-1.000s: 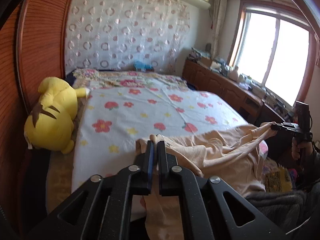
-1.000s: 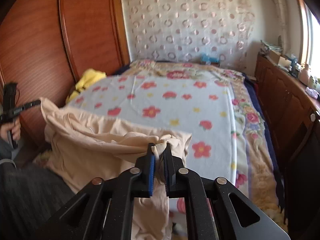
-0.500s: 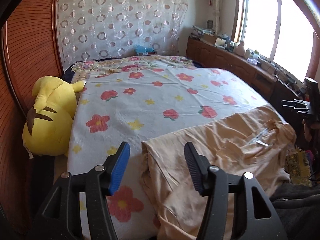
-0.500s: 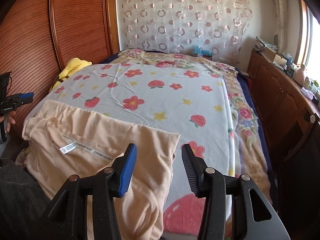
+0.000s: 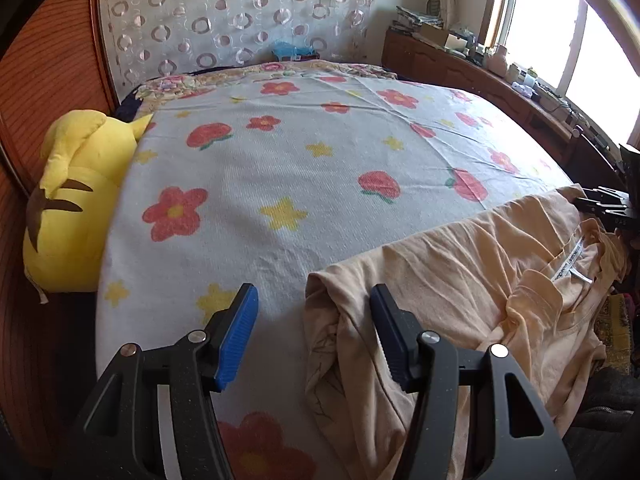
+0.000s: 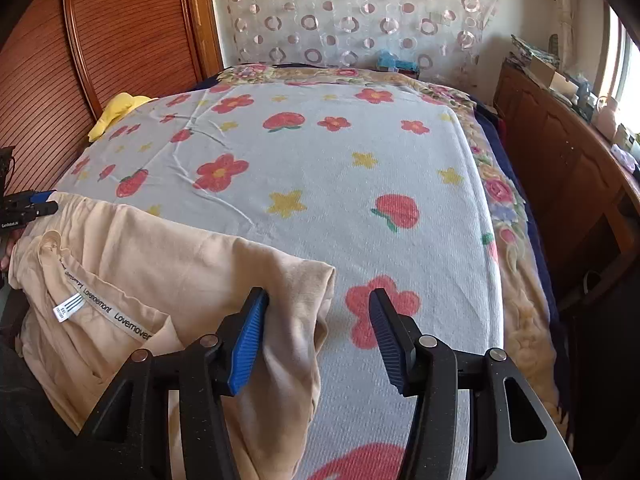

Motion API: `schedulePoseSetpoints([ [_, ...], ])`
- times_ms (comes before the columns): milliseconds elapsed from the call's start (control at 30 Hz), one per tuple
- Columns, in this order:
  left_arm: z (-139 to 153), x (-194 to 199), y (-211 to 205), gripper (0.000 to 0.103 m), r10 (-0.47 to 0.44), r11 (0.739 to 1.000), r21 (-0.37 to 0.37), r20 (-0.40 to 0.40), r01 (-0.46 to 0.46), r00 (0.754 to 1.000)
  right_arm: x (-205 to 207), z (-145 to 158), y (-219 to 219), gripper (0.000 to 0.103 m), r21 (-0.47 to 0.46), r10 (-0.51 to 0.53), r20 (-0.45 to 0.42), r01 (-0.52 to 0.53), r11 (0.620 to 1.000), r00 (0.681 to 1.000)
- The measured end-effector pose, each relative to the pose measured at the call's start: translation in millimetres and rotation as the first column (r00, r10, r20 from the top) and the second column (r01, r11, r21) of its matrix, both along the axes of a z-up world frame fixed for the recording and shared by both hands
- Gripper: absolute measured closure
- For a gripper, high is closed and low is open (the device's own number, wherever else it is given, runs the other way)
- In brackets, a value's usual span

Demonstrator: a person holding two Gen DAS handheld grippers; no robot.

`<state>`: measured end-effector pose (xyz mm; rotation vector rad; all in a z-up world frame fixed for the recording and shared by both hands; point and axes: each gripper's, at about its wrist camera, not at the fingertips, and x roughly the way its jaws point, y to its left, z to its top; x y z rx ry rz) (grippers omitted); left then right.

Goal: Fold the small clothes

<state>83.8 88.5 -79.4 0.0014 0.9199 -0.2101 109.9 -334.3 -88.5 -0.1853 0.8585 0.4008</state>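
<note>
I am looking at a peach-coloured garment [image 5: 472,276] that is lying crumpled along the near edge of the bed, its lower part hanging over that edge toward me. A white label [image 6: 68,307] is showing inside its neckline. In the left wrist view, one corner of the cloth is sitting between the spread fingers of my left gripper [image 5: 314,326]; the pads are not pressing on it, and the jaws are standing open. In the right wrist view, the opposite corner is lying against the left blue pad of my right gripper [image 6: 318,328], whose jaws are opening, with cloth between them but not pinched.

Beyond the garment, the flowered bedspread [image 5: 304,168] is stretching flat and bare toward the headboard end, giving wide open room ahead. A yellow plush toy [image 5: 68,204] is resting at the bed's left edge against a wooden panelled wall [image 6: 132,32]. Along the right edge, a wooden cabinet [image 6: 568,168] is running close beside the bed, under a bright window [image 5: 560,36]. A curtain with ring patterns [image 6: 360,12] is hanging behind the far end.
</note>
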Motion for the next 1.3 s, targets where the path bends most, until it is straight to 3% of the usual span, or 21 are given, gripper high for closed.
schedulePoseSetpoints([
  [333, 2, 5, -8, 0.044, -0.047, 0.999, -0.004, 0.001, 0.047, 0.999, 8, -9, 1, 0.044, 0.023, 0.026, -0.010, -0.026, 0.999, 1.000],
  [400, 3, 6, -6, 0.049, -0.054, 0.999, -0.006, -0.001, 0.054, 0.999, 8, -9, 3, 0.044, 0.035, 0.048, -0.017, -0.048, 0.998, 0.999],
  [433, 3, 5, -6, 0.057, -0.059, 0.998, -0.007, -0.001, 0.058, 0.998, 7, -10, 5, 0.044, 0.027, 0.052, -0.018, -0.051, 0.998, 0.998],
  [500, 4, 4, -6, 0.069, -0.077, 0.997, -0.024, -0.010, 0.076, 0.997, 6, -9, 8, 0.053, 0.008, 0.068, -0.023, -0.068, 0.998, 0.997],
  [567, 5, 3, -7, 0.085, -0.093, 0.995, -0.039, -0.018, 0.092, 0.996, 5, -8, 12, 0.075, 0.015, 0.097, -0.036, -0.096, 0.995, 0.995],
  [633, 6, 1, -11, 0.091, -0.101, 0.994, -0.040, -0.014, 0.100, 0.995, 0, -8, 16, 0.089, 0.023, 0.130, -0.049, -0.129, 0.991, 0.990],
  [700, 16, -10, -19, 0.092, -0.077, 0.997, 0.000, 0.029, 0.077, 0.997, -6, -6, 17, 0.092, 0.022, 0.137, -0.038, -0.136, 0.990, 0.990],
  [767, 40, -30, -27, 0.092, -0.076, 0.997, -0.024, 0.106, 0.079, 0.992, -14, 2, 14, 0.093, 0.045, 0.107, -0.019, -0.106, 0.993, 0.994],
  [900, 99, -65, -28, 0.093, -0.054, 0.994, -0.076, 0.255, 0.076, 0.965, -48, 49, 2, 0.093, 0.124, 0.081, 0.112, -0.095, 0.988, 0.990],
  [1033, 157, -88, -22, 0.093, -0.037, 0.993, -0.095, 0.368, 0.077, 0.929, -82, 112, -10, 0.093, 0.166, 0.077, 0.258, -0.123, 0.978, 0.963],
  [1167, 221, -107, -11, 0.093, -0.025, 0.990, -0.107, 0.492, 0.089, 0.870, -105, 177, -19, 0.093, 0.156, 0.077, 0.370, -0.144, 0.977, 0.926],
  [1300, 277, -127, 0, 0.093, -0.009, 0.994, -0.083, 0.608, 0.075, 0.794, -135, 250, -24, 0.093, 0.110, 0.089, 0.515, -0.168, 0.980, 0.853],
])
